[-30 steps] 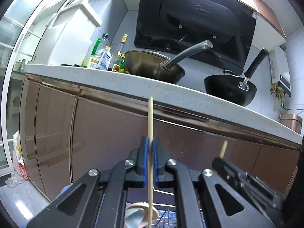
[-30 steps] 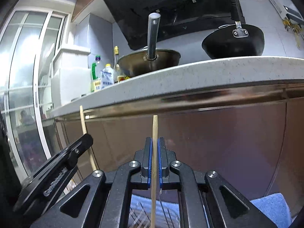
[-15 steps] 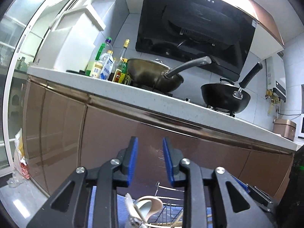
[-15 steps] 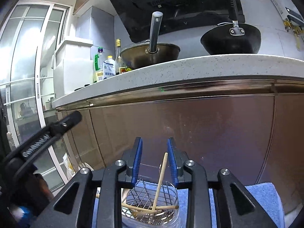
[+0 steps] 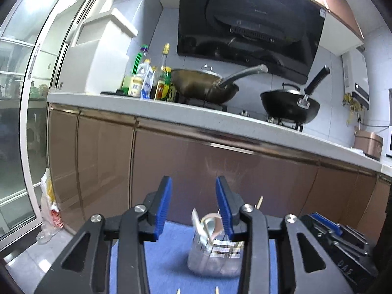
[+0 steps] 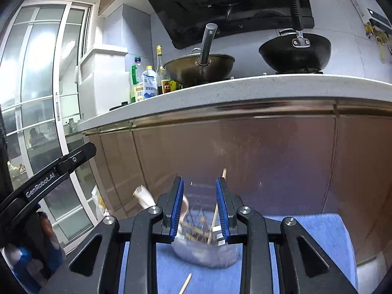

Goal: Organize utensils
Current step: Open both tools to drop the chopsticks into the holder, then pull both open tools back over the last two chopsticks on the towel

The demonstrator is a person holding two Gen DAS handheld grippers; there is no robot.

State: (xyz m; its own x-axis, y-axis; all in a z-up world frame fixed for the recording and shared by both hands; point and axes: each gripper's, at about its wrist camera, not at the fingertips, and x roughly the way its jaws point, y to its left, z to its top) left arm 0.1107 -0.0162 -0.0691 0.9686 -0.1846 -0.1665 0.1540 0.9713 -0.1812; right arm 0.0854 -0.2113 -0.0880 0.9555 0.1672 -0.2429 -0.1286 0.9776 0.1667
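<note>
My left gripper (image 5: pixel 193 181) hovers over a blue mat (image 5: pixel 166 257); its blue-padded jaws are opening and nothing is between them. Beyond it stands a wire utensil holder in a clear tub (image 5: pixel 215 259) with spoons (image 5: pixel 208 224) and a chopstick tip (image 5: pixel 260 201) sticking out. My right gripper (image 6: pixel 199 181) is open and holds nothing. In its view the holder (image 6: pixel 203 247) stands just past the pads. A wooden chopstick (image 6: pixel 216 210) leans in it, and a white spoon (image 6: pixel 144 198) pokes out to the left. A loose chopstick (image 6: pixel 185 283) lies on the mat (image 6: pixel 306 240).
Brown cabinet doors (image 5: pixel 220 166) rise right behind the mat under a white counter (image 5: pixel 171 111). On it are bottles (image 5: pixel 147 80), a bronze wok (image 5: pixel 203 87) and a black wok (image 5: pixel 289 104). A glass sliding door (image 5: pixel 22 122) and a plastic bag (image 5: pixel 49 201) are at the left.
Both grippers let go of the chopsticks they held upright and opened. Both have drawn back from the cabinet, so the holder with the chopsticks in it now shows in front of them.
</note>
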